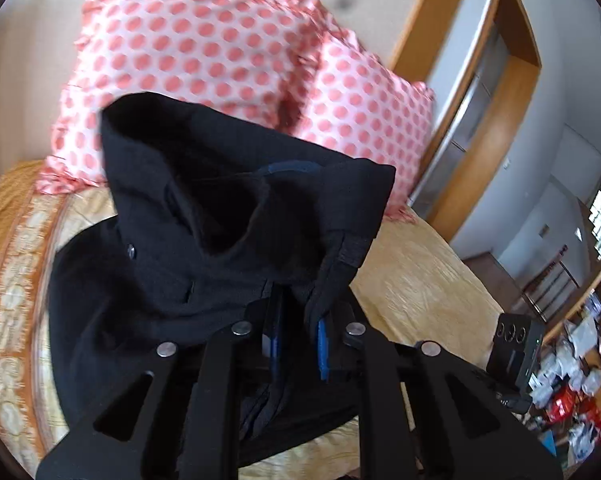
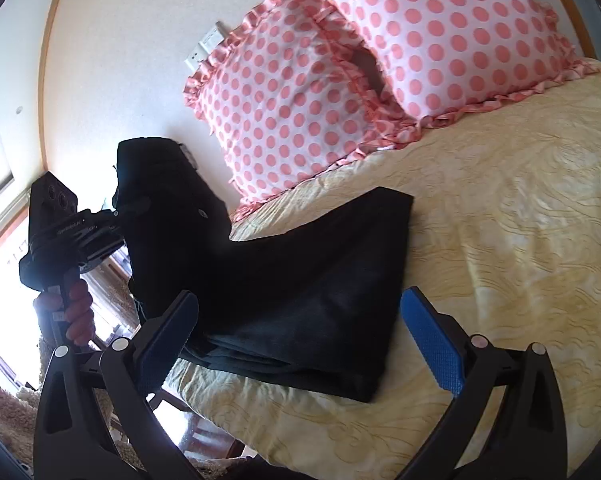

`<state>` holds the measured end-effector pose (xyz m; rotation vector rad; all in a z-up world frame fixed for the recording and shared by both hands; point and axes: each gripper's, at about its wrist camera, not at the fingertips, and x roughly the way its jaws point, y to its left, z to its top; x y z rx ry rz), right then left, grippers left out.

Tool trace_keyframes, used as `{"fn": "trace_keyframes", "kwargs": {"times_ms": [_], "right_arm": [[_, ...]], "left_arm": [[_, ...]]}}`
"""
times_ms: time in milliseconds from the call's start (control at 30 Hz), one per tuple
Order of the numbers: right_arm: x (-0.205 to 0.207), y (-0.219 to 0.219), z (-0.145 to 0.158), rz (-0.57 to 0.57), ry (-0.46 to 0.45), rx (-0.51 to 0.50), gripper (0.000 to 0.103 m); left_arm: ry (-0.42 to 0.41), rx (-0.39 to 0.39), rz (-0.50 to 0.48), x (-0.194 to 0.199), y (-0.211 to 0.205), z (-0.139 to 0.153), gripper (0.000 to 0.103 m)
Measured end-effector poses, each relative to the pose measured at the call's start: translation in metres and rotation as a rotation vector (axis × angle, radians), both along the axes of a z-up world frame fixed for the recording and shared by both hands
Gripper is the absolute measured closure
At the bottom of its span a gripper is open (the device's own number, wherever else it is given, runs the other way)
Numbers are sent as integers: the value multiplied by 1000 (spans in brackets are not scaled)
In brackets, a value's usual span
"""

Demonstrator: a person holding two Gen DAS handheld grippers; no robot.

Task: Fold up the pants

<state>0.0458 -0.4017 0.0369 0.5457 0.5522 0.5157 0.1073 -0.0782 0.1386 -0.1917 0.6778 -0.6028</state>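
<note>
- The left tool (image 1: pixel 298 344) clamps the waistband end of the black pants (image 2: pixel 300 280), lifting it above the yellow bedspread (image 2: pixel 500 240); its blue pads are pinched together on the cloth.
- The right tool (image 2: pixel 300 352) hangs over the bed with its jaws spread wide, gripping nothing, the folded lower part of the pants lying flat between and beyond its fingers.
- Two polka-dot pillows (image 2: pixel 300 92) lean at the head of the bed, well clear of the garment.
- The step in hand appears to be a fold-over: the raised end looks ready to be carried across the flat part.
- Next likely calls for lowering it evenly, edges aligned, then releasing.
</note>
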Motion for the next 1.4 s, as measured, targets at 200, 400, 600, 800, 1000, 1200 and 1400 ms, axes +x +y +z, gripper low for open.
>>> {"fn": "trace_keyframes", "kwargs": {"times_ms": [200,400,600,800,1000,1200,1400], "right_arm": [[-9,-33,-15,-79,46,17,1],[-14,-48,-13,-114,29,18,1],[-10,-46,-15,-119,38,3,1],[-11,-38,4,-137,-11,-68,1],[-8,-18,40,-113,-111,-133,1],[9,22,68,-22,-205,-183,4],[36,90,53,172,-171,-306,16]], "left_arm": [[221,9,-135,15,-67,-78,93],[87,-20,-118,-2,-69,-41,93],[130,12,-185,-14,-80,-57,92],[152,62,-210,-22,-87,-87,89],[143,-18,-305,-40,-72,-76,20],[-11,-102,-162,-51,-2,-44,4],[-48,140,133,-28,29,-63,4]]}}
